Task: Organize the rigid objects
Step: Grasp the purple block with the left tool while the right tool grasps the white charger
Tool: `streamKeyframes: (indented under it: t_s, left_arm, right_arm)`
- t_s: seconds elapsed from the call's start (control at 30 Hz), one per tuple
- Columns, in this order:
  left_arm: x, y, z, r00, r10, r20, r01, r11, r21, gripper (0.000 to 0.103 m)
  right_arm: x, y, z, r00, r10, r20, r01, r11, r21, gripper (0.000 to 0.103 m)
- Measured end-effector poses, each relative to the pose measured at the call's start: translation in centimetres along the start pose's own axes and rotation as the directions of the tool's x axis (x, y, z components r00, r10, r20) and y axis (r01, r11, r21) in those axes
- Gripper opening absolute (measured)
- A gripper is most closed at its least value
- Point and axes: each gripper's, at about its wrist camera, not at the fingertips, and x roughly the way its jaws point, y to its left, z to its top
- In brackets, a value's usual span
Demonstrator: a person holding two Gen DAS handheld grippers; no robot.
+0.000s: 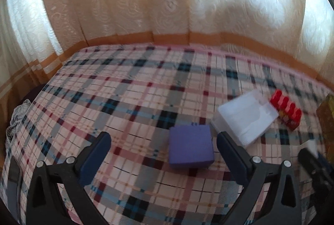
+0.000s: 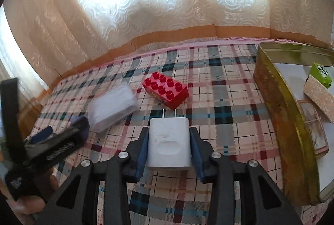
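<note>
My right gripper [image 2: 169,133] is shut on a white charger plug [image 2: 169,145], its two prongs pointing away over the plaid cloth. A red studded brick [image 2: 166,89] lies just beyond it, and a frosted white plastic box [image 2: 111,104] sits to the left. In the left wrist view my left gripper [image 1: 163,138] stands open low over the cloth. A purple square box [image 1: 191,145] lies between its fingers, nearer the right finger and touching neither. The frosted box [image 1: 246,114] and the red brick [image 1: 286,110] lie past it to the right.
A gold oval tin [image 2: 288,120] stands open at the right, holding a green block [image 2: 320,74], a beige box [image 2: 319,97] and a card. Curtains hang behind the bed's far edge. A hand [image 2: 31,204] holds the left tool at the lower left.
</note>
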Motion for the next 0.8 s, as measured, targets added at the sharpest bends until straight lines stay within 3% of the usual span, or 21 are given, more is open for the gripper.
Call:
streamKeyframes:
  t_s: [0.1,0.2,0.27,0.3,0.37,0.4,0.6,0.8]
  left_arm:
    - [0.5,-0.5,0.1,1.0,0.0,-0.023,0.001,1.0,0.026,0.102]
    - [1.1,0.4,0.3,0.998,-0.029,-0.054,0.028,0.999,-0.025,0.102]
    - [1.3,1.4,0.2,0.992,-0.111,-0.059,0.105,0.99,-0.09,0.087]
    - [1.1,1.5,0.2,0.993,-0.105,-0.052,0.1,0.99,-0.096,0.081]
    - [0.7,1.2,0.1,0.991,-0.131,-0.032,0.128,0.988,-0.082,0.047]
    - [0.5,1.0,0.1,0.988,-0.152,-0.026,0.149,0.986,-0.071,0.04]
    - [0.0,2.0,-0.3,0.981,-0.196,0.003,0.194,0.972,-0.133,0.039]
    - [-3.9,3.4,-1.0,0.971,-0.109,0.214,0.15,0.971,-0.185,0.039]
  right_arm:
    - [0.0,0.3,-0.1,1.0,0.0,0.006,0.0,1.0,-0.015,0.041]
    - [0.2,0.6,-0.2,1.0,0.009,-0.006,-0.009,1.0,-0.021,0.041]
    - [0.3,0.6,-0.4,1.0,0.01,-0.013,-0.01,1.0,-0.022,0.041]
    - [0.3,0.6,-0.4,1.0,0.01,-0.013,-0.01,1.0,-0.024,0.041]
    - [0.3,0.6,-0.4,1.0,0.01,-0.011,-0.01,1.0,-0.025,0.041]
    - [0.3,0.6,-0.4,1.0,0.009,-0.007,-0.009,1.0,-0.026,0.041]
    - [-0.2,0.5,-0.3,0.999,0.023,0.031,-0.022,0.999,-0.03,0.041]
    - [-2.6,1.1,0.1,0.984,0.081,0.159,-0.071,0.995,-0.064,0.041]
